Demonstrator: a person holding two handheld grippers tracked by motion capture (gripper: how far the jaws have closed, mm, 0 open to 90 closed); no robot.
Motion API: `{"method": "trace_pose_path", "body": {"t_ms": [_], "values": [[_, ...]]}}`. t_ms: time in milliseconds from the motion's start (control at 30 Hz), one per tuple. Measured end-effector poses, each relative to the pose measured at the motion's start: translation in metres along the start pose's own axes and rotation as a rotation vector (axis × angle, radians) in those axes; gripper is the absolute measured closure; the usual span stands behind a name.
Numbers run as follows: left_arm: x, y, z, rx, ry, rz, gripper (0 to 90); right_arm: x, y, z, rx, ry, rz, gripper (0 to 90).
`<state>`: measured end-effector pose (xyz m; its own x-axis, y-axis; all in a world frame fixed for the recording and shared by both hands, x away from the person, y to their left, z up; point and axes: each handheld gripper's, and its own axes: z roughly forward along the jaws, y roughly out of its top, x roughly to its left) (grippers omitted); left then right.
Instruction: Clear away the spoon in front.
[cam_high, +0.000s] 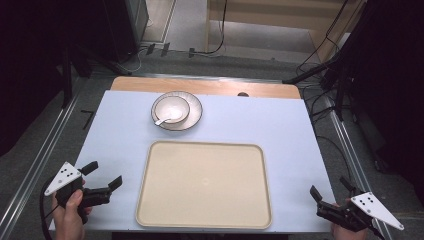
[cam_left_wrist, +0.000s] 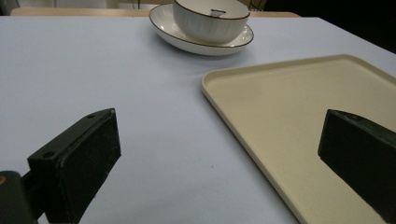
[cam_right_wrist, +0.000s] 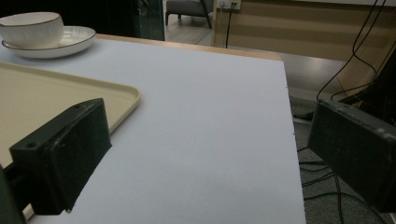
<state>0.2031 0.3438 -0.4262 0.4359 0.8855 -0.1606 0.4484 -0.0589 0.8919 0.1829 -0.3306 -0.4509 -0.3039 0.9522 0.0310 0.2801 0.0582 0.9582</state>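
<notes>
Cream tray (cam_high: 205, 185) empty, sits between L gripper (cam_high: 104, 175) and R gripper (cam_high: 331, 194) on tabletop (cam_high: 280, 130). Both sets of fingers apart, nothing between them. Bowl (cam_high: 171, 109) w/ spoon (cam_high: 164, 120) on plate (cam_high: 193, 121), well ahead of fingers, beyond tray's far edge. Judged: nothing loaded yet; all transfer work left, if stack's bound for tray.

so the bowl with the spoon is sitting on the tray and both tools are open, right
Not quite. The bowl with the spoon sits on a plate beyond the tray, which is bare, as the high view shows. Both the left tool and the right tool are open.
</notes>
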Motion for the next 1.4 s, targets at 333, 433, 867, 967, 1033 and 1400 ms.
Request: {"method": "trace_pose_path", "body": {"t_ms": [333,433,867,967,1033,1400], "values": [[-0.005,0.008,0.003,-0.037,-0.079,-0.034,0.0,0.0,0.001,0.0,0.0,0.006,0.003,0.0],[-0.007,0.013,0.008,-0.034,-0.091,-0.035,0.0,0.001,0.001,0.0,0.001,0.009,0.002,0.0],[-0.015,0.045,0.05,0.008,-0.106,-0.07,1.0,0.0,-0.001,0.001,0.005,0.017,0.002,0.0],[-0.018,0.051,0.06,0.018,-0.095,-0.073,4.5,0.0,-0.001,0.001,0.006,0.017,0.004,0.0],[-0.019,0.055,0.066,0.029,-0.092,-0.06,6.1,0.0,-0.001,0.001,0.006,0.017,0.005,0.0],[-0.026,0.08,0.098,0.068,-0.073,-0.019,18.8,0.0,-0.002,0.002,0.008,0.021,0.002,0.0]]}}
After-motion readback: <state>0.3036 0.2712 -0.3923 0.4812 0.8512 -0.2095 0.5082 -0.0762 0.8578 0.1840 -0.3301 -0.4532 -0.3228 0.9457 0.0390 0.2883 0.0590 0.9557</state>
